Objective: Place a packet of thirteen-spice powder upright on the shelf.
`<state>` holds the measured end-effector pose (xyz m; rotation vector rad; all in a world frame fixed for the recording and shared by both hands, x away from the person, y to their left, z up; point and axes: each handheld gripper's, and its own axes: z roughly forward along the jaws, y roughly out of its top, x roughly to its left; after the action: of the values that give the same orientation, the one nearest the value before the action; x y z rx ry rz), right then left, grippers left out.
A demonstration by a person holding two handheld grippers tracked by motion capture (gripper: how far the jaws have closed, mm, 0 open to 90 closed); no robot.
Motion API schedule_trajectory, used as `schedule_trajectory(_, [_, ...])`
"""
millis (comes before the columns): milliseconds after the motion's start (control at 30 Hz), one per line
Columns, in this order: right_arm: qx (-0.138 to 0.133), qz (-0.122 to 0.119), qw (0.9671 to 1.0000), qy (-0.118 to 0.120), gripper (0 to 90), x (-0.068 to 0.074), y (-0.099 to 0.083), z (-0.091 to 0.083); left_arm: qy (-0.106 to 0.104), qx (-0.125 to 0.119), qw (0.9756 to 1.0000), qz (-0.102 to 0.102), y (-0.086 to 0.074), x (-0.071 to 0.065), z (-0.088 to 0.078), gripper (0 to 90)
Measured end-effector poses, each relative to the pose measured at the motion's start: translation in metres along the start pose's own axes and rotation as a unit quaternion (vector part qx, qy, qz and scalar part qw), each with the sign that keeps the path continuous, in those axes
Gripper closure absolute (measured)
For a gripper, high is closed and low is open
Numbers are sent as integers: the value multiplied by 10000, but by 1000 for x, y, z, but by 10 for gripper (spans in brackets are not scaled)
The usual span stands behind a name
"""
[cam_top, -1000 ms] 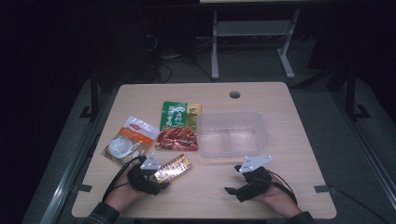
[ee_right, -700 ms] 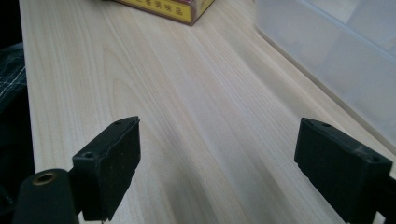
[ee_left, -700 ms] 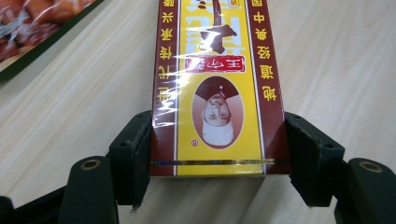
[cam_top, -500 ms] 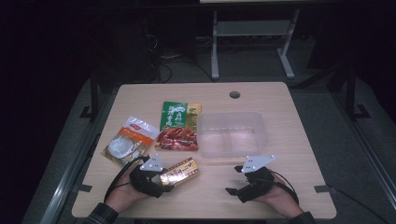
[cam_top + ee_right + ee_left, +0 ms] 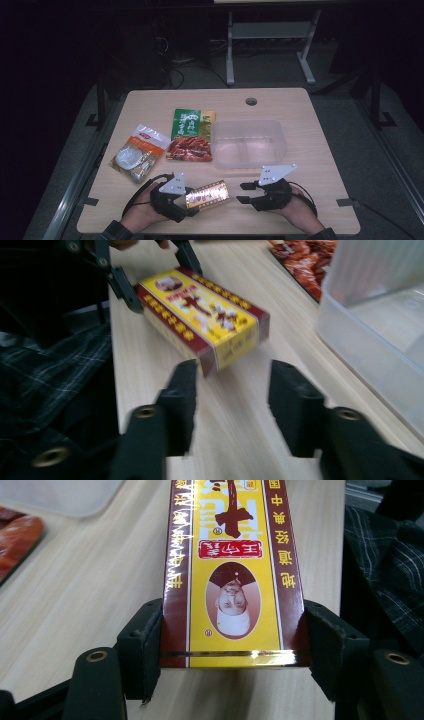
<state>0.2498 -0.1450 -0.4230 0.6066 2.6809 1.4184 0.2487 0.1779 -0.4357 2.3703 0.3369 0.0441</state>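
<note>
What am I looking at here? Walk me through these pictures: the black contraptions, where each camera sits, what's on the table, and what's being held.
No robot here: a person holds a hand-operated gripper in each hand. The high view looks down on the table from above the person's side. The other two pictures come from small cameras riding on each gripper, looking out between its two black fingers.

The left gripper is shut on one end of a yellow and maroon box; in its own view the fingers press both sides of the box.

The right gripper holds nothing. Its fingers have just been closing, with bare table between them, pointed toward the box.

Also on the table: a clear plastic container, a green and red snack packet, and an orange-topped clear packet.
</note>
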Motion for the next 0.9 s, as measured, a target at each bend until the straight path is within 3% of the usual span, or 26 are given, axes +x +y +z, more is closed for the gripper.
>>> schedule_trajectory(233, [120,-147,9997,152,895,3,7,11,-118,66,9997,202,7,-3,8,320])
schedule_trajectory(567, [314,-185,9992,154,895,2,4,21,-227,173,9989,369,9,-7,17,319])
schedule_trajectory(900, [569,-190,9980,200,894,1,-1,29,-335,82,9978,562,10,2,14,319])
